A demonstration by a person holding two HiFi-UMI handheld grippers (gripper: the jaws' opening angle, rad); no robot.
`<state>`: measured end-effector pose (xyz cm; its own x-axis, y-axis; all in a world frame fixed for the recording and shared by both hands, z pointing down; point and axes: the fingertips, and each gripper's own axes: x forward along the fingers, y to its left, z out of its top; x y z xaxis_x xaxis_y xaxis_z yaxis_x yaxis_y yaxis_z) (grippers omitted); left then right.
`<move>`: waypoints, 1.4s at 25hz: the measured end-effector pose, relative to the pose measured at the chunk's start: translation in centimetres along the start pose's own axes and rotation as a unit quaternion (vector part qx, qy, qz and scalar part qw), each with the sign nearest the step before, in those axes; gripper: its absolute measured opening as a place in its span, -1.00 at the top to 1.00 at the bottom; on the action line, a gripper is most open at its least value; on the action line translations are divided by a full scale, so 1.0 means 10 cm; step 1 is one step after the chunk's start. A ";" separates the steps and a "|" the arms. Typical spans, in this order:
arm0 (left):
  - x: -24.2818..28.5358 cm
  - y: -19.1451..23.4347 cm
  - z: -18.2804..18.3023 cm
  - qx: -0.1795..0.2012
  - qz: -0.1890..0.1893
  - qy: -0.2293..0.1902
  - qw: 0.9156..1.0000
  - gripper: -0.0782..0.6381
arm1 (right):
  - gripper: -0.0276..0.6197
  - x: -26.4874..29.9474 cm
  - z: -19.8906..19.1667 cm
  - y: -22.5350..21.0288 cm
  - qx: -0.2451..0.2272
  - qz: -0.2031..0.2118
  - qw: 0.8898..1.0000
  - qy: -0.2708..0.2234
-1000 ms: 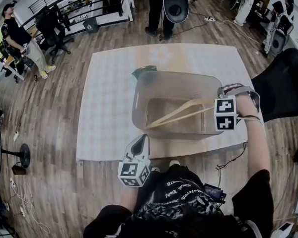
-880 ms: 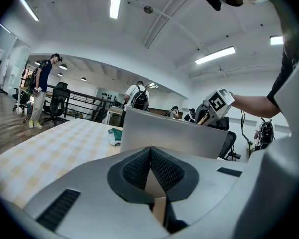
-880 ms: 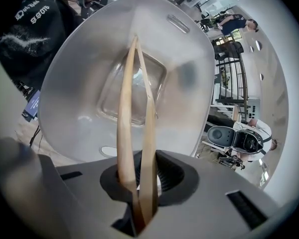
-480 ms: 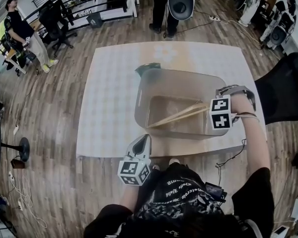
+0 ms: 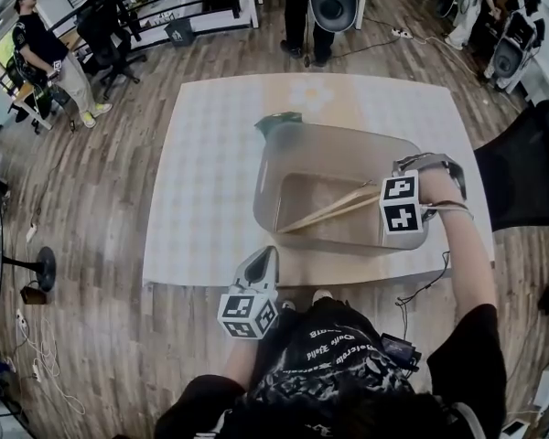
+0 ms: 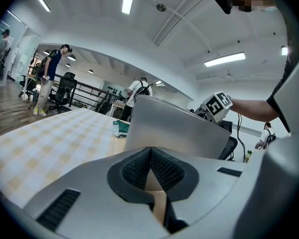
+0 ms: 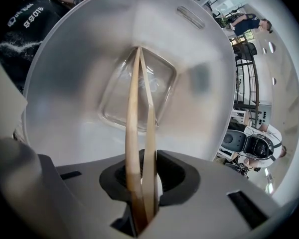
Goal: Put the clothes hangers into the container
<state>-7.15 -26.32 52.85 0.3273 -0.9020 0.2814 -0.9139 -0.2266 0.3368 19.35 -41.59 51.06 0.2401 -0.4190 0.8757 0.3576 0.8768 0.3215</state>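
Since the left gripper (image 5: 262, 263) is clenched on nothing at the near table (image 5: 201, 172) edge, I'd leave it parked. The job belongs to the right gripper (image 7: 143, 185), clamped on the hanger (image 5: 334, 208) over the right rim of the container (image 5: 273, 158). I'd judge it best to lower until the wood lies flat, then release clear of the wall. Hanger is pale wood with two slim arms. Its left tip is low in the translucent tub, contact unclear, and its right end is in the jaws. No hook visible.
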 end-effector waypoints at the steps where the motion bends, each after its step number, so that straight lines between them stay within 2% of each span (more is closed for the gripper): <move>1: 0.00 0.01 -0.01 -0.001 0.001 0.000 1.000 0.73 | 0.67 0.00 0.01 0.00 0.003 0.002 1.000 -0.001; 5: -0.02 0.05 -0.03 0.000 0.004 0.000 1.000 0.73 | 0.65 0.00 0.04 0.04 0.025 0.009 1.000 -0.010; 14: 0.00 0.14 -0.19 0.003 0.023 0.011 1.000 0.73 | 0.58 0.01 0.05 0.15 0.058 -0.002 0.998 -0.030; 17: -0.03 0.15 -0.11 0.019 0.031 -0.011 0.999 0.73 | 0.41 -0.03 0.07 0.18 0.090 0.010 0.994 -0.054; 19: -0.05 0.16 -0.07 0.025 0.033 -0.021 0.999 0.73 | 0.38 -0.05 0.05 0.21 0.103 0.016 0.993 -0.060; 24: -0.09 0.20 -0.10 0.024 0.034 -0.013 0.999 0.73 | 0.13 -0.07 0.03 0.30 0.117 0.023 0.991 -0.056; 27: -0.10 0.18 -0.16 0.044 0.030 -0.003 0.999 0.73 | -0.08 -0.08 0.01 0.34 0.132 0.021 0.989 -0.058; 30: -0.10 0.13 -0.21 0.055 0.022 0.004 0.998 0.73 | -0.13 -0.13 -0.03 0.36 0.145 0.013 0.987 -0.065; 35: -0.09 0.05 -0.25 0.053 0.007 0.008 0.999 0.73 | -0.34 -0.28 -0.05 0.39 0.186 0.002 0.977 -0.106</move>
<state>-7.32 -24.68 54.99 0.3166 -0.9000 0.2995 -0.9387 -0.2519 0.2355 20.54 -37.08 49.70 0.0339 -0.3915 0.9195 -0.0044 0.9200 0.3919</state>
